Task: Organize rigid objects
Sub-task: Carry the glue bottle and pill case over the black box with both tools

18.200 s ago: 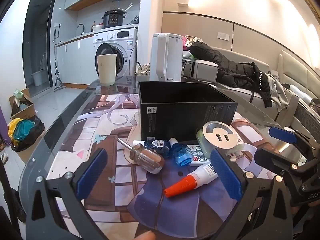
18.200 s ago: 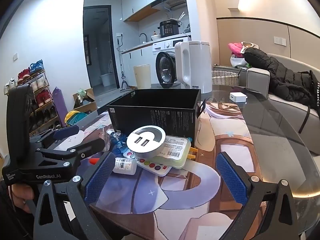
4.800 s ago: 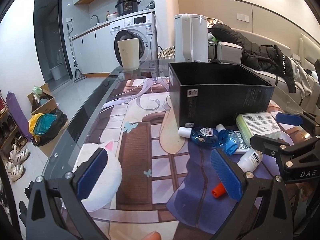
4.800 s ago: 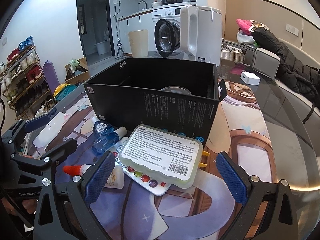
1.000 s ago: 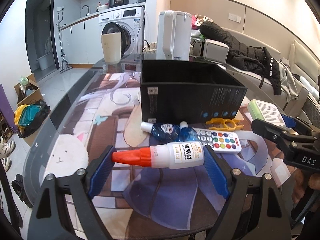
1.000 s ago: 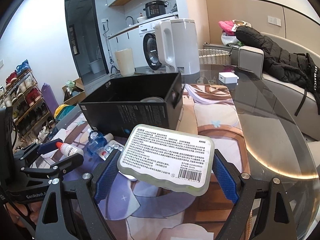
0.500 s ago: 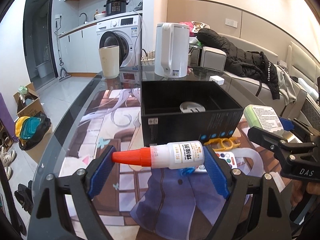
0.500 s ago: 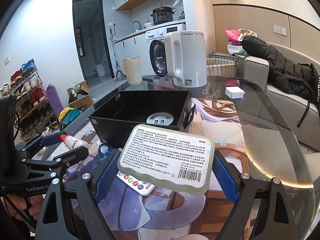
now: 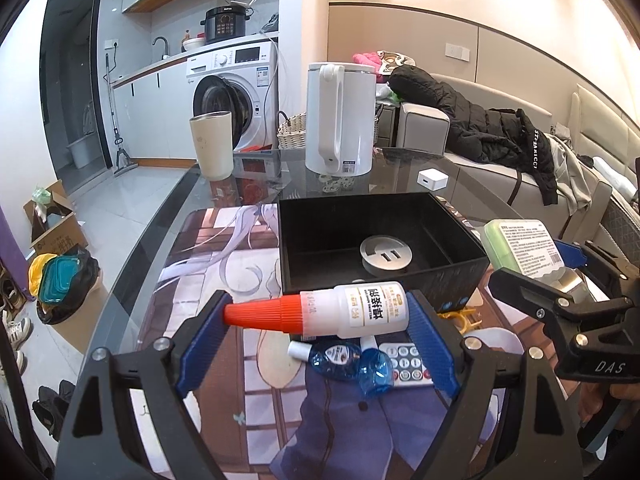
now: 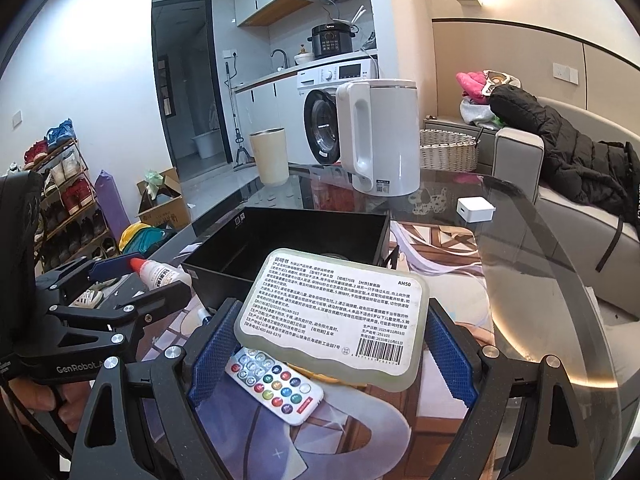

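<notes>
While your left gripper (image 9: 316,320) holds the glue bottle (image 9: 340,312) crosswise at lower centre of the left wrist view, its fingers (image 9: 204,336) pinch the orange cap on one side and the white base on the other. Your right gripper (image 10: 332,340) has its fingers (image 10: 448,348) closed on the pale green labelled case (image 10: 334,312), held at frame centre above the remote (image 10: 276,386). Just behind both sits the black box (image 9: 376,240), a round grey socket (image 9: 386,256) lying inside. Two blue bottles (image 9: 352,360) lie on the worktop (image 10: 532,264), below the glue bottle in the left wrist view.
</notes>
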`<act>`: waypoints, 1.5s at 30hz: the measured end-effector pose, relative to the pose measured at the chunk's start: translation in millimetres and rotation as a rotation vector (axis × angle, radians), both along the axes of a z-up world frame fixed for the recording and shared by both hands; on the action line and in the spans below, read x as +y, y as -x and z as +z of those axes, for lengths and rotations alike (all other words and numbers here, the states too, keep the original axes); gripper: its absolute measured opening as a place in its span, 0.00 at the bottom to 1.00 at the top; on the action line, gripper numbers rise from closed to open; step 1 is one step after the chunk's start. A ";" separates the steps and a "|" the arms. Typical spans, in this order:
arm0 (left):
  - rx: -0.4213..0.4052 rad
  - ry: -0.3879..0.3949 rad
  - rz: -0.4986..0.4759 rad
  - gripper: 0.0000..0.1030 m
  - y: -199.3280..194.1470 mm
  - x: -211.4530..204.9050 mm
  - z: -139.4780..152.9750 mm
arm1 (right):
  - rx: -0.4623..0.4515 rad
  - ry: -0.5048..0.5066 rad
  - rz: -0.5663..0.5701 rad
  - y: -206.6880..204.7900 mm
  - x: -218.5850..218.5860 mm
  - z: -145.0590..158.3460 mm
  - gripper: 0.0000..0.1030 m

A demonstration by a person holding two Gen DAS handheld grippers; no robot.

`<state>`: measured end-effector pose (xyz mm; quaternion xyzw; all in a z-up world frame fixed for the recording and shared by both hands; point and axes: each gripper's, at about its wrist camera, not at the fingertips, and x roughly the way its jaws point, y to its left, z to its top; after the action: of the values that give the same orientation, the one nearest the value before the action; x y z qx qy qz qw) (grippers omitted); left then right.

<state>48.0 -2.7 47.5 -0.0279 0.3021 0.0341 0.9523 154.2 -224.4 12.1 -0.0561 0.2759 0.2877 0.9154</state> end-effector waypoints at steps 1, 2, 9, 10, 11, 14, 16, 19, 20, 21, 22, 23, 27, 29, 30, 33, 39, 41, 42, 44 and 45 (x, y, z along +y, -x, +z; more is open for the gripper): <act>-0.001 -0.001 -0.001 0.84 -1.2 0.5 0.8 | -0.003 0.001 0.001 -0.8 1.0 0.5 0.87; -0.002 -0.002 -0.001 0.84 -3.0 0.5 1.3 | -0.004 0.001 0.002 -1.4 1.6 0.9 0.87; -0.012 -0.006 -0.008 0.84 -18.5 2.0 6.8 | -0.009 0.007 0.015 -10.6 7.1 3.3 0.87; -0.013 -0.007 -0.011 0.84 -20.5 1.8 6.8 | -0.009 0.008 0.015 -12.4 7.4 3.5 0.87; -0.014 -0.010 -0.013 0.84 -22.8 1.6 7.2 | -0.009 0.010 0.017 -13.9 7.9 3.5 0.87; -0.015 -0.014 -0.021 0.84 -30.5 0.9 8.1 | -0.009 0.015 0.019 -17.9 9.3 3.2 0.87; -0.017 -0.015 -0.025 0.84 -34.6 0.4 8.5 | -0.009 0.019 0.022 -21.1 10.3 2.1 0.87; -0.018 -0.019 -0.032 0.83 -41.2 0.4 7.8 | -0.009 0.025 0.026 -25.4 12.3 1.2 0.87; -0.018 -0.020 -0.034 0.83 -43.3 0.8 7.7 | -0.009 0.027 0.029 -27.3 12.7 1.0 0.87; -0.017 -0.021 -0.036 0.84 -45.9 0.6 7.6 | -0.009 0.030 0.031 -28.8 13.7 0.7 0.87; -0.017 -0.021 -0.038 0.84 -48.8 0.8 7.2 | -0.010 0.034 0.033 -30.5 15.0 0.4 0.87; -0.017 -0.021 -0.038 0.84 -50.4 1.8 7.1 | -0.011 0.038 0.036 -32.3 16.4 0.0 0.87; -0.015 -0.025 -0.045 0.84 -59.8 4.0 5.5 | -0.007 0.049 0.041 -39.7 21.6 -2.9 0.87; -0.013 -0.024 -0.046 0.84 -63.1 5.8 4.5 | -0.006 0.055 0.043 -43.3 24.8 -4.7 0.87; -0.011 -0.023 -0.046 0.84 -64.5 6.6 3.6 | -0.006 0.059 0.044 -44.9 26.3 -5.4 0.87; -0.006 -0.021 -0.049 0.84 -70.0 9.4 1.6 | -0.005 0.070 0.051 -50.5 31.4 -7.1 0.87; 0.002 -0.017 -0.058 0.84 -78.5 13.3 -1.3 | -0.009 0.093 0.067 -60.4 42.5 -10.3 0.87; 0.004 -0.016 -0.061 0.84 -80.1 13.8 -2.5 | -0.007 0.101 0.073 -64.1 45.8 -11.6 0.87; 0.005 -0.017 -0.059 0.84 -80.5 14.5 -3.3 | -0.006 0.104 0.075 -64.8 47.4 -12.4 0.87; 0.009 -0.010 -0.058 0.84 -81.0 16.8 -4.8 | -0.005 0.109 0.079 -66.8 50.0 -13.5 0.87; 0.011 -0.004 -0.057 0.84 -81.5 18.2 -5.0 | -0.004 0.110 0.080 -68.5 51.1 -13.9 0.87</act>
<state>129.4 15.6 42.6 -0.0170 0.3080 0.0075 0.9512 222.6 -173.3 -1.8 -0.1178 0.2871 0.3083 0.8993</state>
